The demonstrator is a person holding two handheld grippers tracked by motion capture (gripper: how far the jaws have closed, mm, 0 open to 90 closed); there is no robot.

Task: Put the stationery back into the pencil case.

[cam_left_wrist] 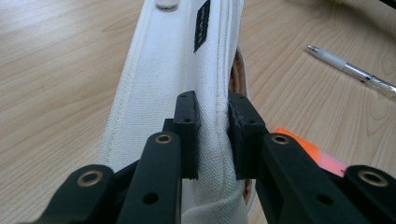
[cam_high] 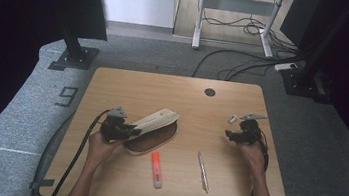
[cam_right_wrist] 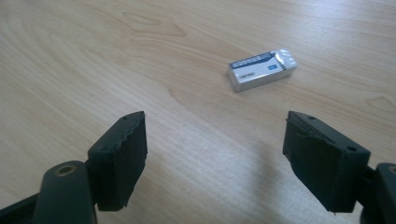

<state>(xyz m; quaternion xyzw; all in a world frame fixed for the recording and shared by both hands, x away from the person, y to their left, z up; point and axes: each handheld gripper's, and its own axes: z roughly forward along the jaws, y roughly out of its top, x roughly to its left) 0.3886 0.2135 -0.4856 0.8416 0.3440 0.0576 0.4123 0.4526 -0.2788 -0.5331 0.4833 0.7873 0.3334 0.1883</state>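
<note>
A cream canvas pencil case [cam_high: 158,120] with a brown inside lies left of the table's middle, its flap lifted. My left gripper [cam_high: 129,131] is shut on the flap's edge; in the left gripper view both pads pinch the cream fabric [cam_left_wrist: 168,84] of the pencil case between them, my left gripper [cam_left_wrist: 212,135] seen close up. My right gripper [cam_high: 231,134] stands open over bare wood at the right, nothing between its fingers. In the right gripper view a small white and blue eraser [cam_right_wrist: 263,69] lies beyond my right gripper [cam_right_wrist: 215,154]. The eraser [cam_high: 233,119] sits just behind that gripper.
An orange highlighter [cam_high: 156,169] and a silver pen [cam_high: 202,171] lie near the front of the wooden table [cam_high: 178,93]. The pen [cam_left_wrist: 350,71] and the highlighter [cam_left_wrist: 313,154] lie to the right of the case. A dark cable hole [cam_high: 209,92] sits at the back.
</note>
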